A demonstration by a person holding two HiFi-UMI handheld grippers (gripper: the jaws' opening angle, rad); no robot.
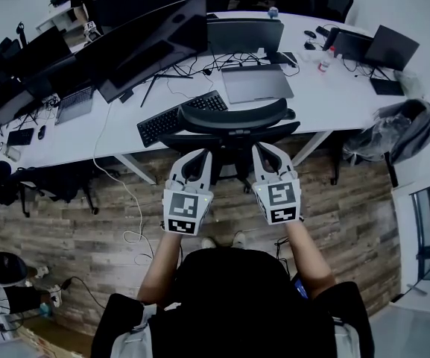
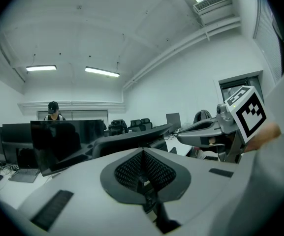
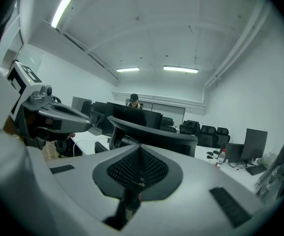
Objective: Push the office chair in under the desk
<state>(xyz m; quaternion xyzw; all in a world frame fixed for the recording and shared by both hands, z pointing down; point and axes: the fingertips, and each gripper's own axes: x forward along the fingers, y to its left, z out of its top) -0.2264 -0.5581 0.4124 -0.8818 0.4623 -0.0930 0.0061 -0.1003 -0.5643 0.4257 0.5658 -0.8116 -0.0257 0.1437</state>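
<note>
The black office chair (image 1: pixel 233 129) stands at the white desk (image 1: pixel 315 88), its curved headrest (image 1: pixel 233 115) by the desk's front edge. Both grippers point at the chair's back, side by side. My left gripper (image 1: pixel 197 156) is shut, its tip at the left of the backrest; my right gripper (image 1: pixel 266 154) is shut at the right of it. Whether the tips touch the chair I cannot tell. In the left gripper view the shut left gripper (image 2: pixel 142 152) faces the headrest (image 2: pixel 132 139). In the right gripper view the right gripper (image 3: pixel 140 147) is shut below the headrest (image 3: pixel 154 134).
On the desk lie a keyboard (image 1: pixel 181 116) and a closed laptop (image 1: pixel 257 83), with large monitors (image 1: pixel 151 43) behind. A grey backpack (image 1: pixel 401 129) leans at the right. Cables (image 1: pixel 133 230) trail over the wooden floor at the left. More chairs and desks stand farther back.
</note>
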